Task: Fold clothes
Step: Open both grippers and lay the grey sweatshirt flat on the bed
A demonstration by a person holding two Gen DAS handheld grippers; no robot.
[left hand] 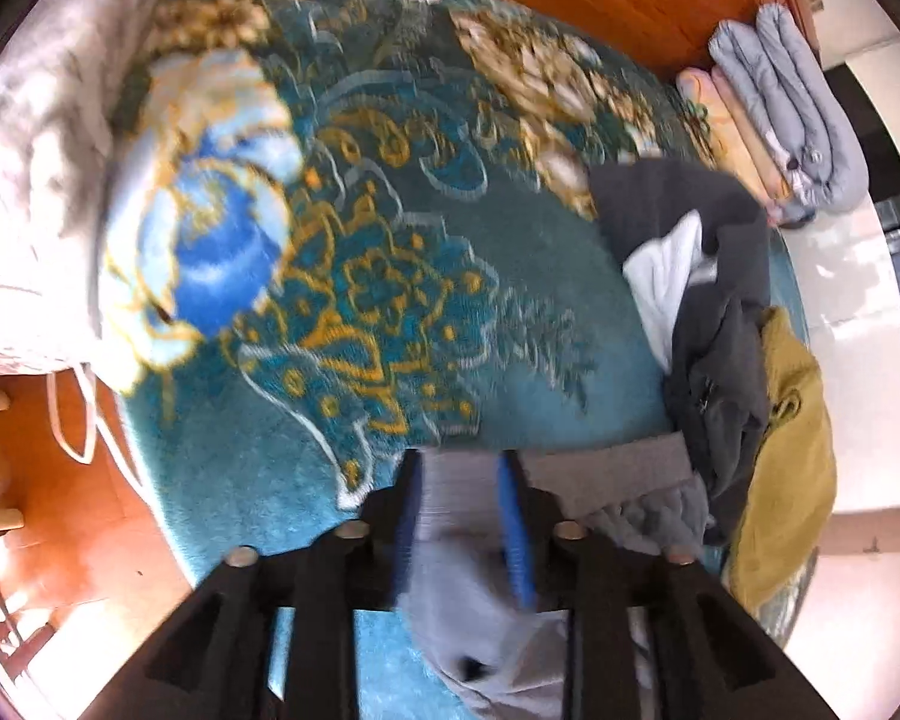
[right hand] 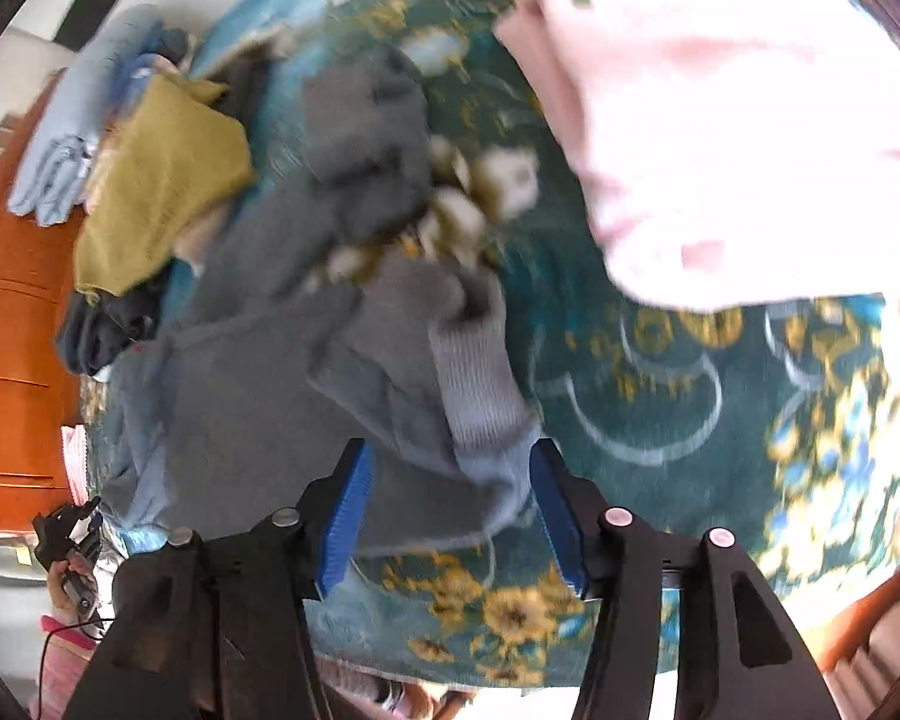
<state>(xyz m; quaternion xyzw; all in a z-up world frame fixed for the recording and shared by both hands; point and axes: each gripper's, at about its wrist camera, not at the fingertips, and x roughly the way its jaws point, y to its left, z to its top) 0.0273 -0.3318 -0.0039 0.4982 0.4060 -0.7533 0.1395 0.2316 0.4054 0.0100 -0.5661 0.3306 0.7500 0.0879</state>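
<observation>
**Grey knit garment gripped by the left gripper, straddled by the right**

In the left wrist view, a fold of the grey knitted garment (left hand: 468, 546) is seen pinched between the blue-padded jaws of the left gripper (left hand: 459, 516), which are drawn in onto the cloth. In the right wrist view, the jaws of the right gripper (right hand: 459, 501) are held wide apart, and a ribbed cuff or hem of the same grey garment (right hand: 306, 396) is seen lying between the blue pads (right hand: 347, 516) without being clamped.

The garment is spread in a crumpled heap over the teal floral plush blanket (left hand: 342, 252) that carries everything. Beside it, towards one edge of the blanket, a dark charcoal garment (left hand: 720, 336) and a mustard-yellow cloth (left hand: 792, 450) are piled together, touching. Past these, at the blanket's far corner, a stack of folded pale-blue quilted fabric (left hand: 792, 114) is seen. A pale pink fleece cloth (right hand: 720, 120) is draped over the opposite side of the blanket. Both views are motion-blurred.
</observation>
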